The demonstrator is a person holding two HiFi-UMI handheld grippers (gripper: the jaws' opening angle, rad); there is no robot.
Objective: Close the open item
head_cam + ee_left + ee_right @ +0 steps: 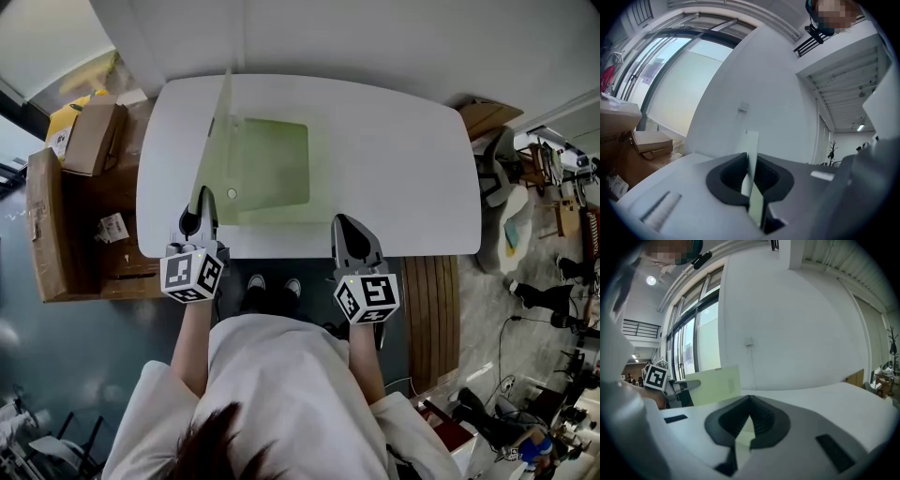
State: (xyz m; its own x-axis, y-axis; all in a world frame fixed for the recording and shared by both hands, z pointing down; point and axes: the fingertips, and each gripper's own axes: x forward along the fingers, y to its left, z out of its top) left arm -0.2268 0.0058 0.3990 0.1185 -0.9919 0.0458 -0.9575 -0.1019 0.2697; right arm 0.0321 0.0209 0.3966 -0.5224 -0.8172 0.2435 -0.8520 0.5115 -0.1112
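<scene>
A pale green folder (270, 167) lies open on the white table (403, 159), its back flat and its translucent cover (218, 122) standing nearly upright along the left side. My left gripper (203, 197) is at the folder's near left corner, shut on the cover's lower edge. In the left gripper view the cover (751, 154) shows as a thin upright sheet pinched between the jaws of the left gripper (752, 187). My right gripper (343, 223) rests at the table's front edge, right of the folder, shut and holding nothing. In the right gripper view the raised cover (715, 383) stands to the left of the right gripper (749, 400).
Cardboard boxes (70, 187) are stacked left of the table. A chair (497, 183) and cluttered gear stand to the right, and a wooden slatted bench (433, 309) is at the near right. A white wall (375, 37) runs behind the table.
</scene>
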